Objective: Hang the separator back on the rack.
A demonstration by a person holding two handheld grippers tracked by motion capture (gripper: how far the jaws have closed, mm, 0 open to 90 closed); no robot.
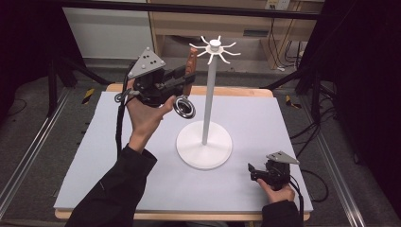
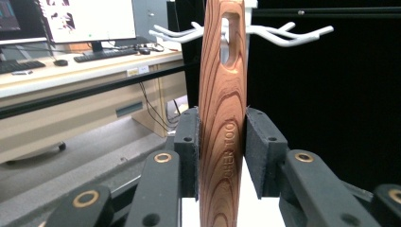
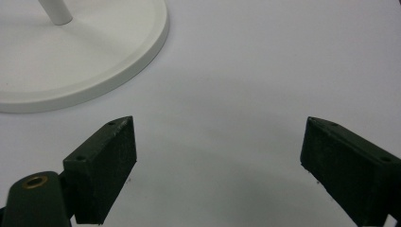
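Note:
My left gripper (image 1: 185, 75) is raised above the table's far left, shut on a utensil with a wooden handle (image 1: 191, 64). The utensil's round metal head (image 1: 183, 107) hangs below the jaws. In the left gripper view both pads press on the grained handle (image 2: 222, 94), which stands upright, its slot (image 2: 230, 38) level with the white hooks (image 2: 283, 35) behind it. The white stand (image 1: 208, 94) rises from a round base (image 1: 204, 144) to a crown of hooks (image 1: 215, 47). My right gripper (image 1: 252, 171) rests low at the front right, open with nothing in it (image 3: 217, 161).
A pale mat (image 1: 265, 118) covers the table. The stand's base (image 3: 94, 56) lies just left of and beyond my right gripper's jaws. Black frame rails and cables run along both sides of the table. A desk with monitors (image 2: 85, 19) stands behind.

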